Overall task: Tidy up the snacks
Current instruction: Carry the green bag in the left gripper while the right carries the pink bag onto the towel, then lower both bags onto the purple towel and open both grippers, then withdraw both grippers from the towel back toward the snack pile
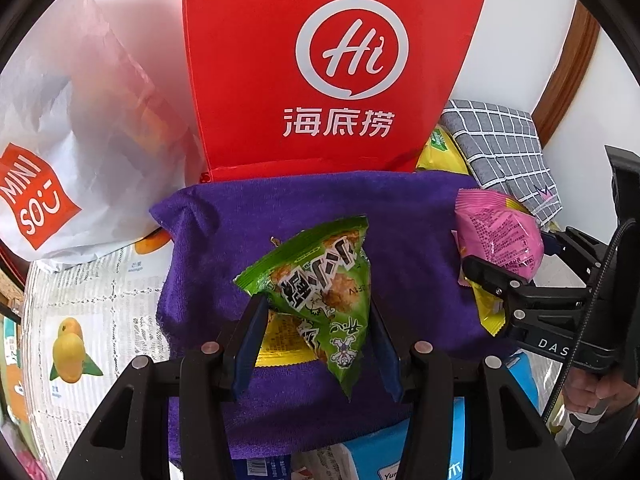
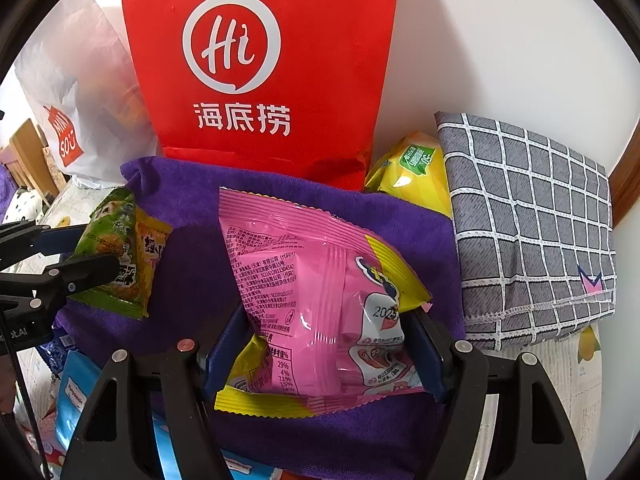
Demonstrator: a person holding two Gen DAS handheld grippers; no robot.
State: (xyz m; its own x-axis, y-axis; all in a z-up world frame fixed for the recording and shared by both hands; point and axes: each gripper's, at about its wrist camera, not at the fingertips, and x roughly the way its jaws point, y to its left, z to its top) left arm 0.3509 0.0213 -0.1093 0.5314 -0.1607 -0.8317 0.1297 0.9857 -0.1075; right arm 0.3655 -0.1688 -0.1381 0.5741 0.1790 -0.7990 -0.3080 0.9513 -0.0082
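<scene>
Snacks were in mid-sorting: a green crinkly foil snack packet (image 1: 320, 280) pinched in the left gripper (image 1: 316, 344) jaws, a pink plastic snack pouch (image 2: 320, 300) in the right gripper (image 2: 324, 356) jaws, over a purple towel (image 1: 400, 216); next likely called for bagging them.

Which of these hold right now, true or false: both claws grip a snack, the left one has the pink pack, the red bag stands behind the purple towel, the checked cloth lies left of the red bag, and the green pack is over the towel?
1. Both claws grip a snack. True: the left claw and the right claw each pinch a pack.
2. The left claw has the pink pack. False: it holds the green pack; the pink pack is in the right claw.
3. The red bag stands behind the purple towel. True.
4. The checked cloth lies left of the red bag. False: it lies to its right.
5. The green pack is over the towel. True.
</scene>
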